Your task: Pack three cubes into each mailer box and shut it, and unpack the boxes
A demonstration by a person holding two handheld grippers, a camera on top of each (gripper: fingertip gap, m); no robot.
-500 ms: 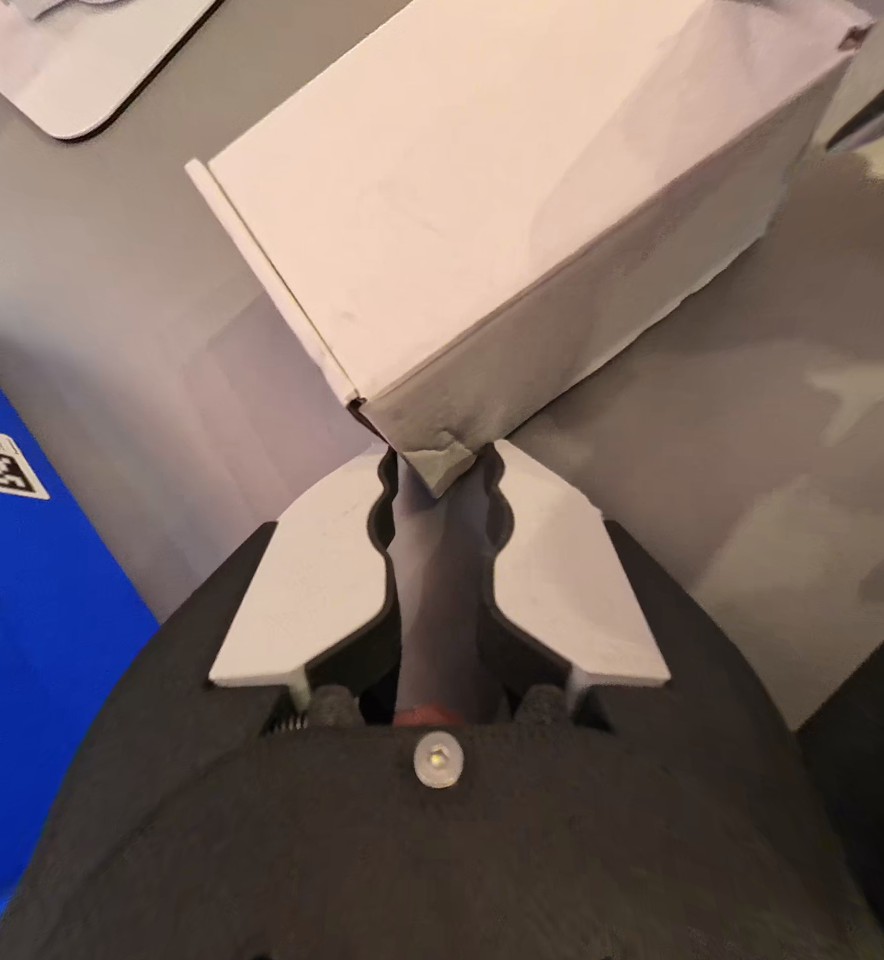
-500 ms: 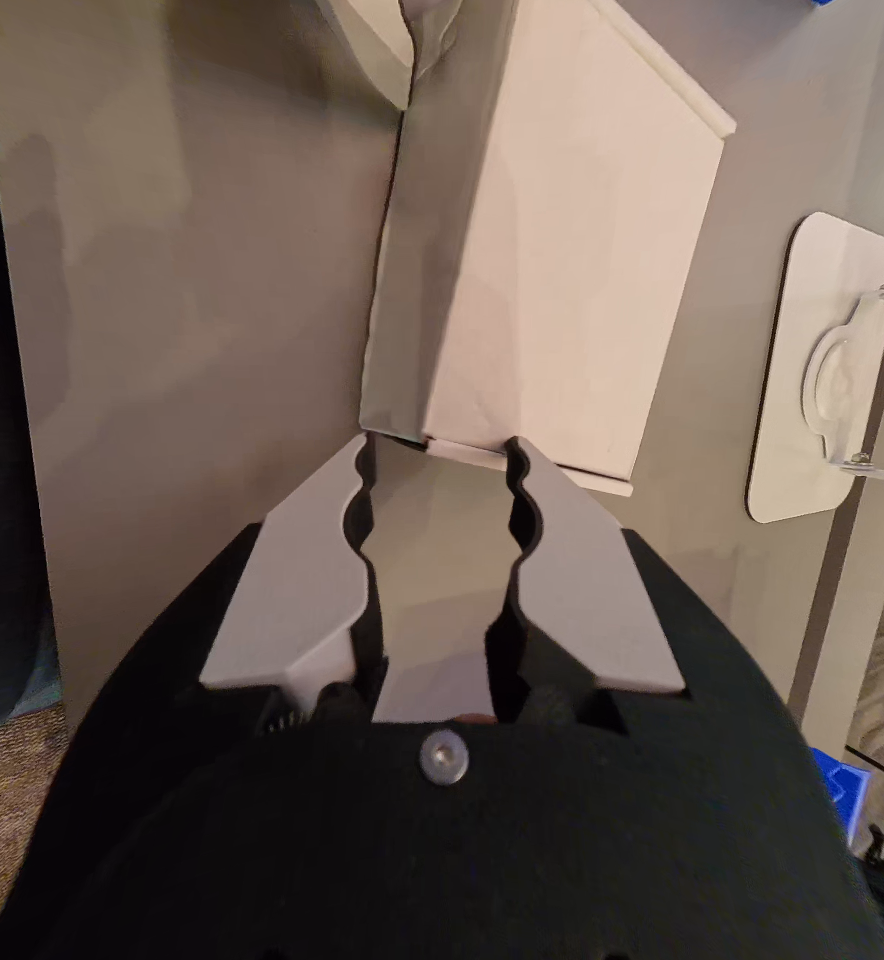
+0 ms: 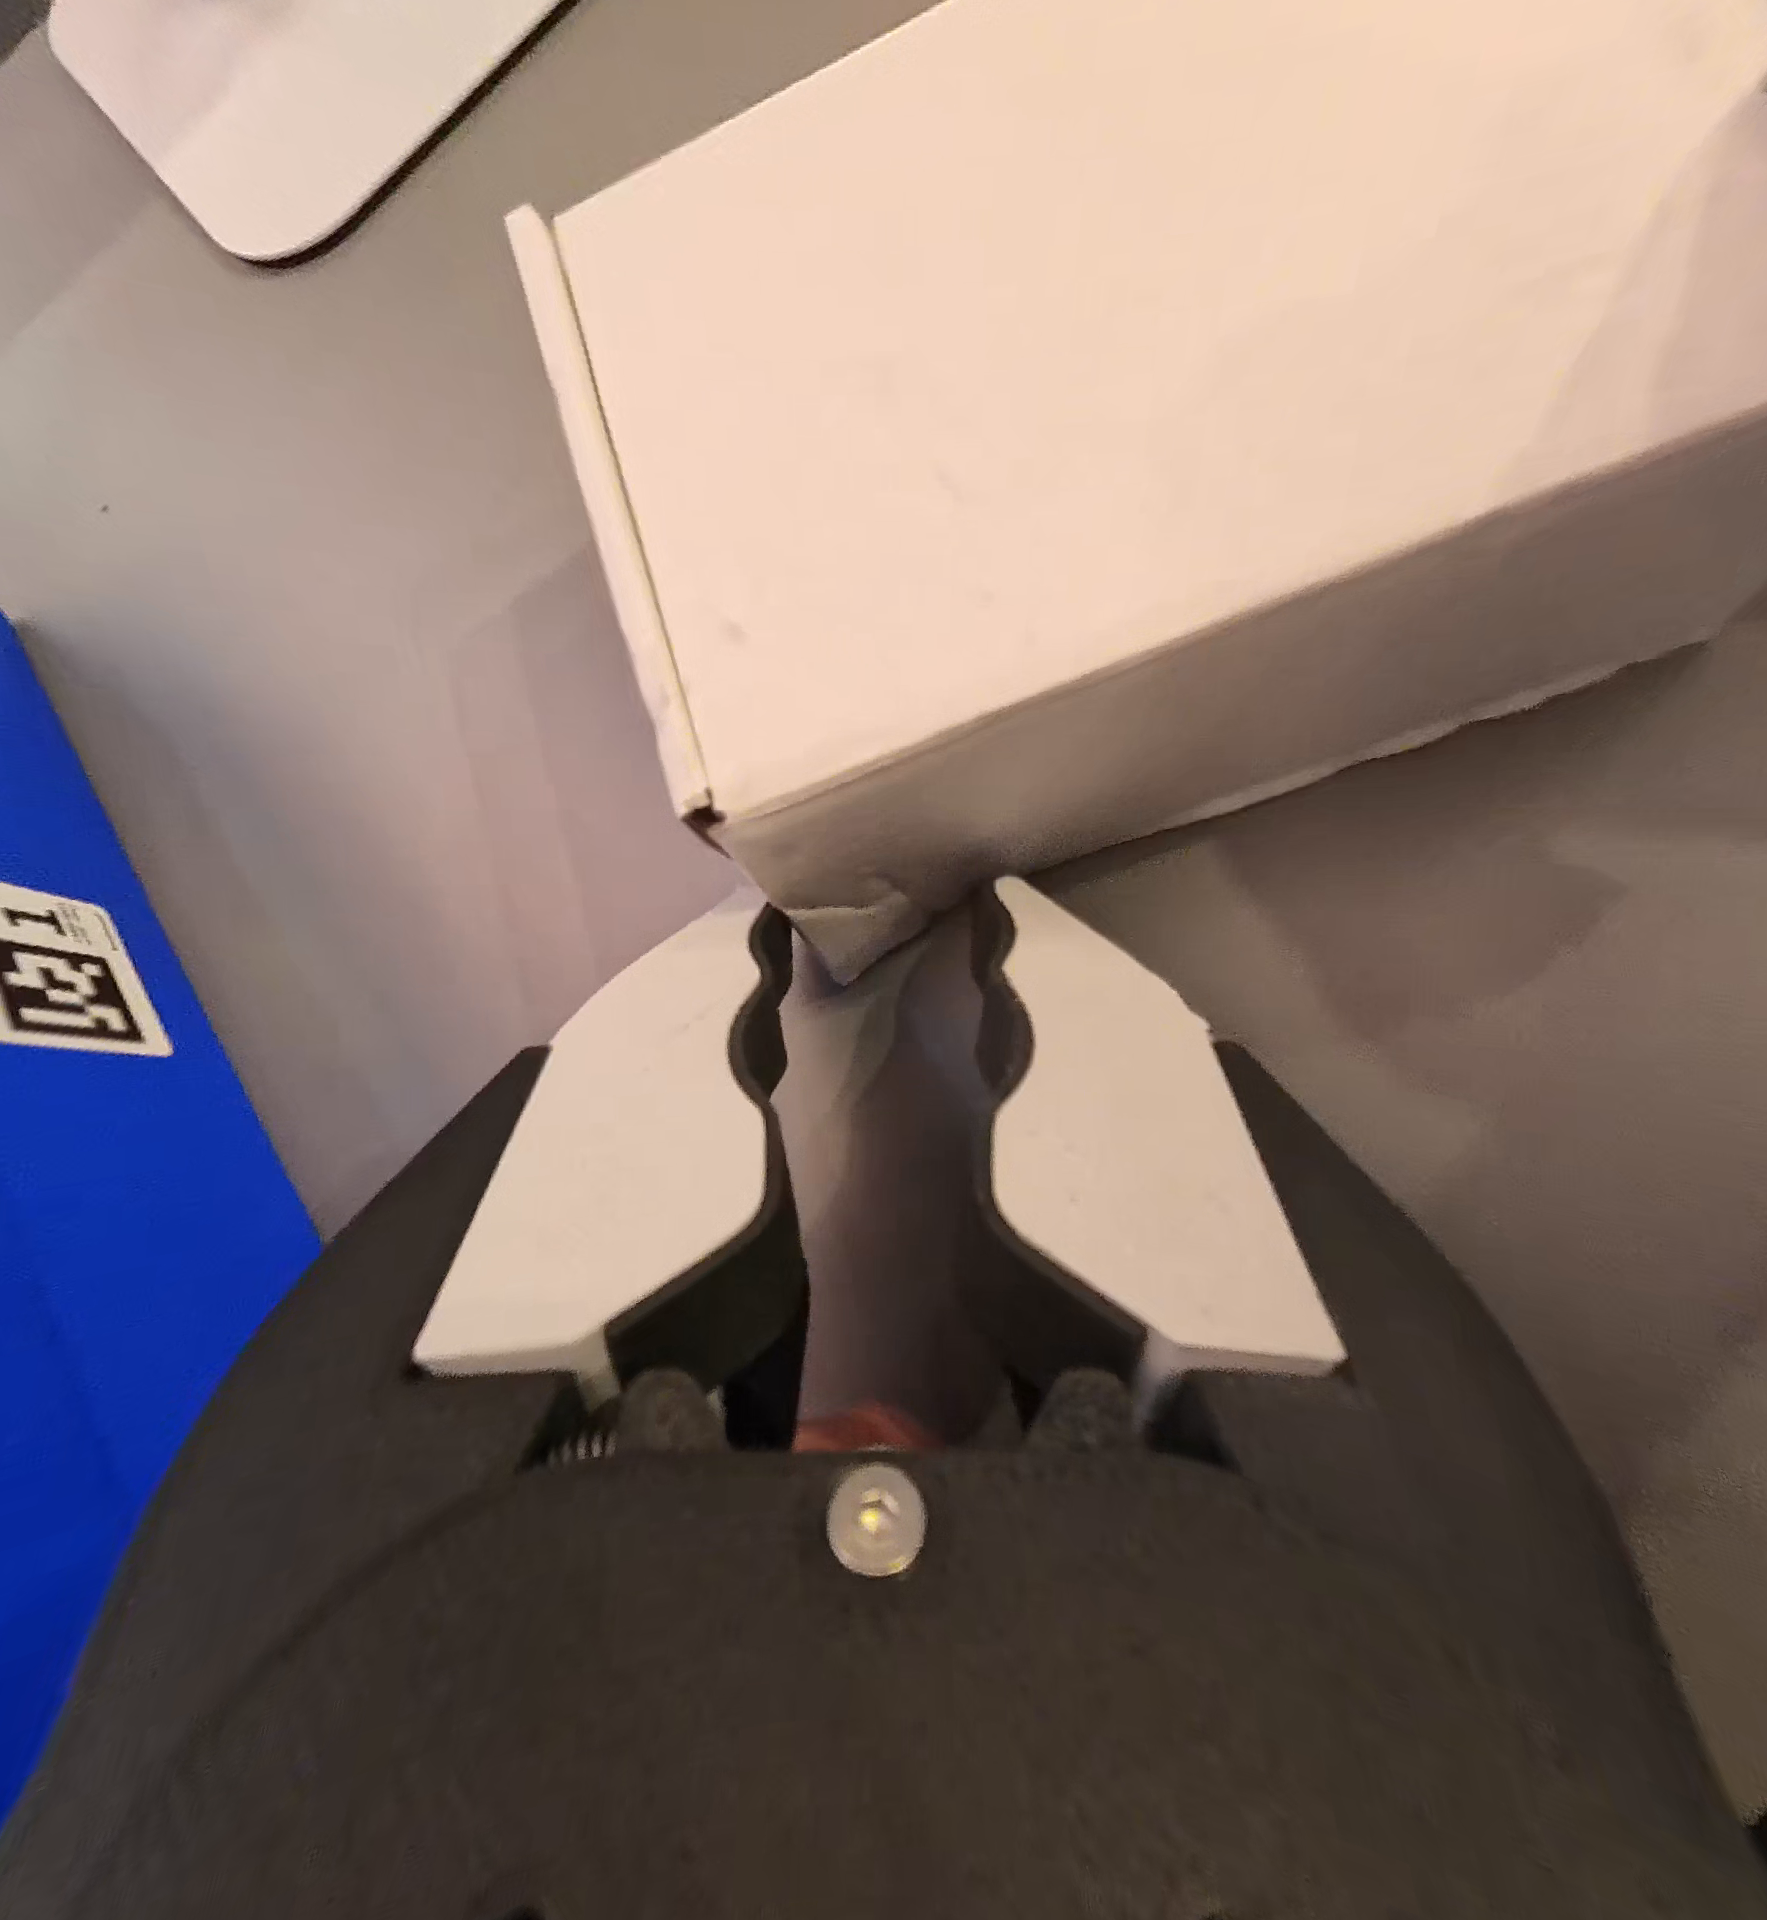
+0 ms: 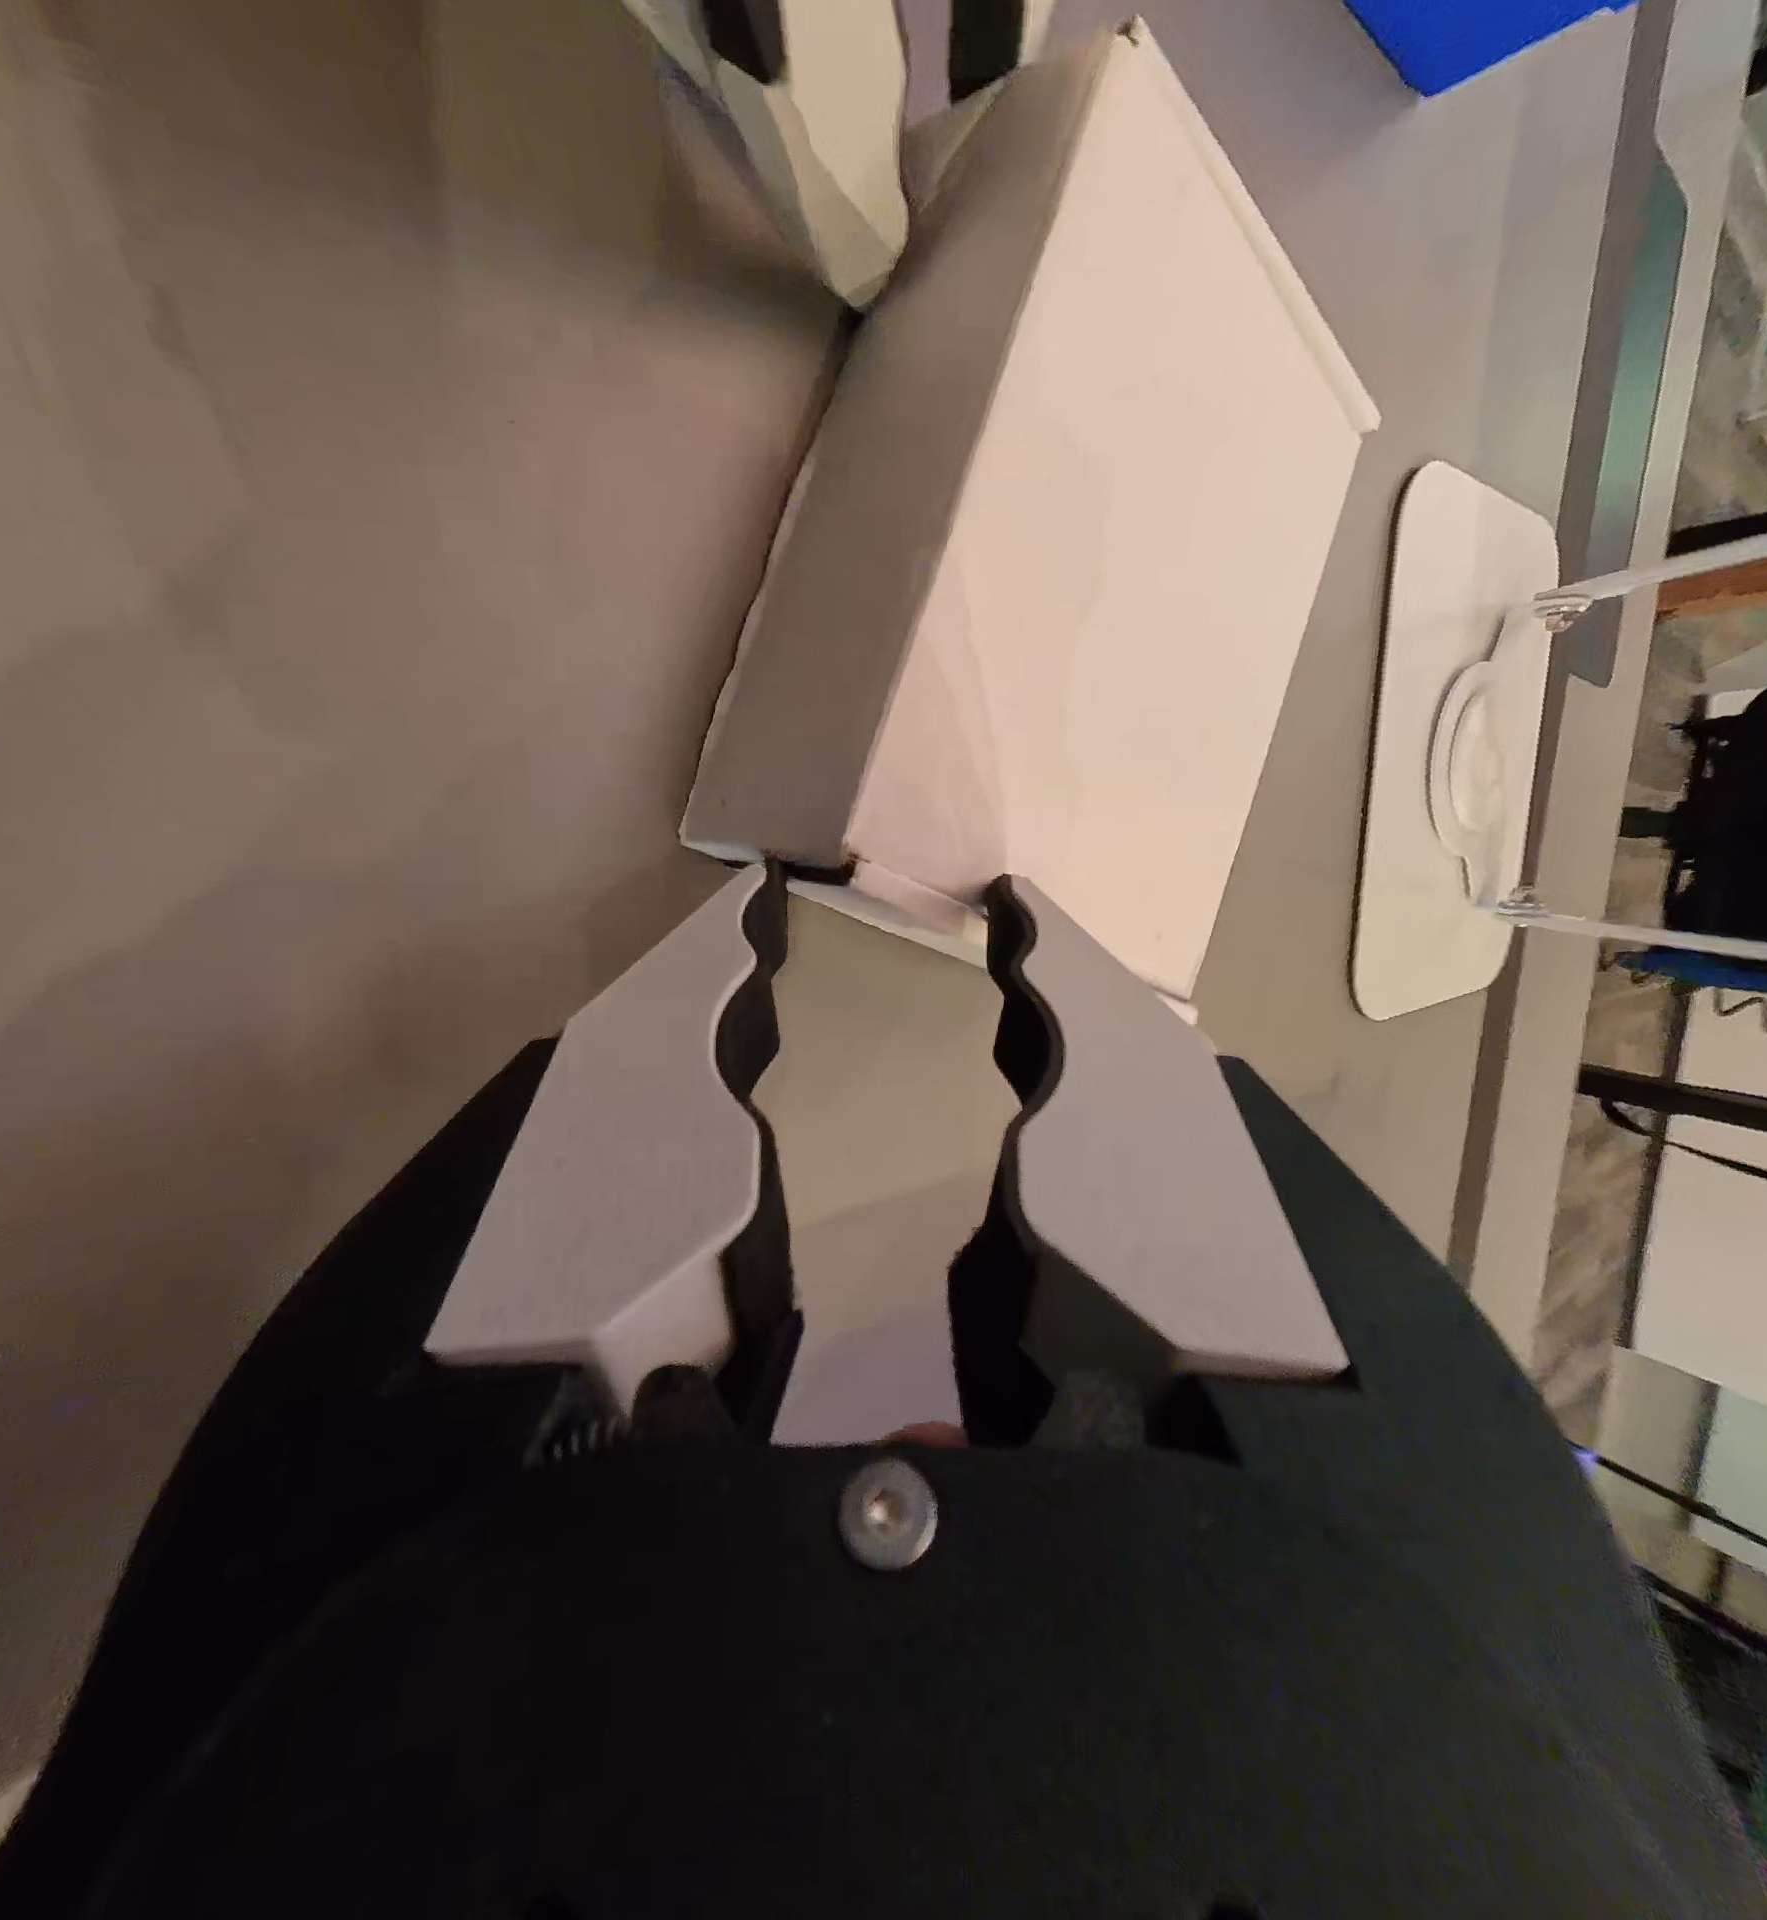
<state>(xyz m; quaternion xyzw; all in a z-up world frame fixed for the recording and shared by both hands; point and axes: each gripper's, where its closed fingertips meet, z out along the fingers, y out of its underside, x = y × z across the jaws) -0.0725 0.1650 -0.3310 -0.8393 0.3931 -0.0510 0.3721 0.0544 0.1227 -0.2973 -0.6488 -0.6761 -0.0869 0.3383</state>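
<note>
A shut white mailer box (image 3: 1066,468) lies on the grey table (image 3: 235,571). My left gripper (image 3: 879,914) is open, and the box's crumpled near corner sits between its fingertips. My right gripper (image 4: 884,894) is open at the opposite end of the box (image 4: 1066,623), with the box's lower edge between its fingertips. The left gripper (image 4: 858,156) also shows at the top of the right wrist view, at the box's far corner. No cubes are in view.
A blue bin (image 3: 58,1195) with a tag sticker lies left of my left gripper. A white rounded board (image 3: 307,114) lies beyond the box; in the right wrist view (image 4: 1450,748) it carries a clear holder. The table's edge (image 4: 1544,935) runs down the right.
Both grippers have drawn closer to the box, which now looks larger and slightly turned. The left gripper shows more fully in the right wrist view. Both jaws are as wide as before.
</note>
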